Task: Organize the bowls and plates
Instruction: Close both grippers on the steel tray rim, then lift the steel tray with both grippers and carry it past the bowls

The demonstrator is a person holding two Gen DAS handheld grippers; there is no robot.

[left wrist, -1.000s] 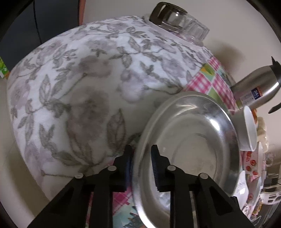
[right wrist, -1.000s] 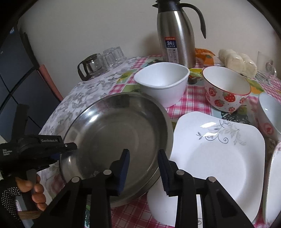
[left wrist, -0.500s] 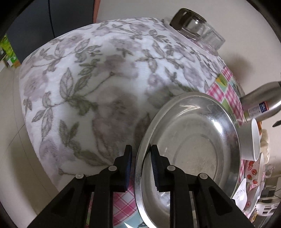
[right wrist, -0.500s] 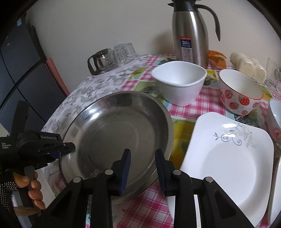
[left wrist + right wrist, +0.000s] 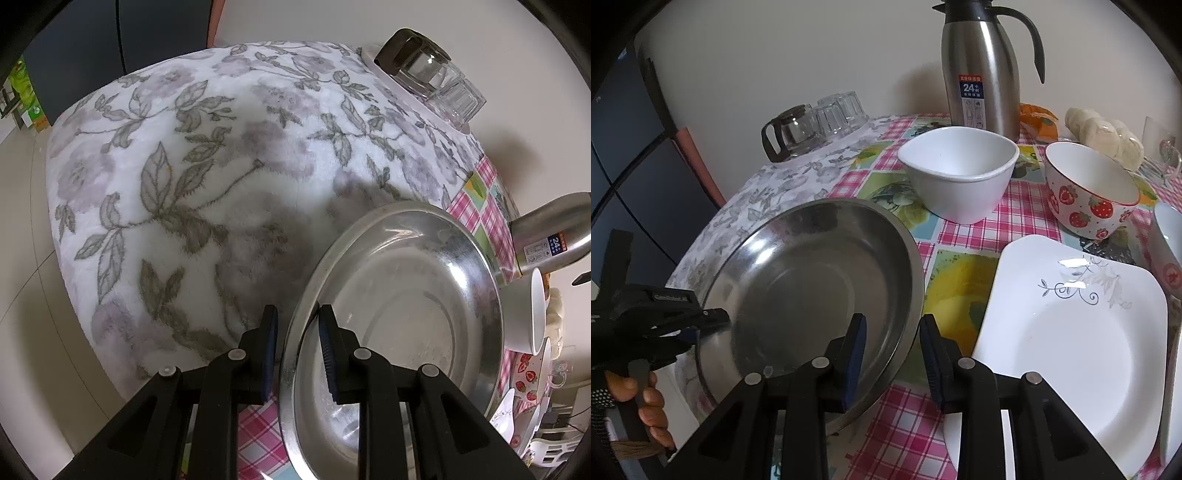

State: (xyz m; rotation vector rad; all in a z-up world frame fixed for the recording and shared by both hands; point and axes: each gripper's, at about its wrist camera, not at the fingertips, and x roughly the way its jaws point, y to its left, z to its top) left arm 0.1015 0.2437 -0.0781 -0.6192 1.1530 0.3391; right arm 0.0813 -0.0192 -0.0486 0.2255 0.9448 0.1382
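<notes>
Our left gripper (image 5: 295, 341) stands at the bottom centre of the left wrist view with the rim of the steel plate (image 5: 399, 332) between its two fingers. The jaws are near each other, but we cannot tell if the pads press the rim or only straddle it. In the right wrist view this same gripper (image 5: 705, 325) comes in from the lower left edge, held by a hand (image 5: 639, 406), and it reaches the left rim of the steel plate (image 5: 798, 295). The plate fills the lower left of that frame and rests on the table (image 5: 960, 277), partly on a flowered cloth (image 5: 746, 206).

Our right gripper (image 5: 892, 354) is at the bottom centre of its frame. Its jaws are apart, and the right rim of the steel plate is between them, with no clear contact.

To the right, a white square plate (image 5: 1071, 350) lies flat in the lower right, near the steel plate but apart from it. Above it, in the middle, stands a white bowl (image 5: 956, 173), and right of this a strawberry bowl (image 5: 1089, 188). A steel thermos (image 5: 979, 74) stands upright at the top centre, and a glass pot (image 5: 790, 129) with glasses (image 5: 838, 110) is at the upper left.
</notes>
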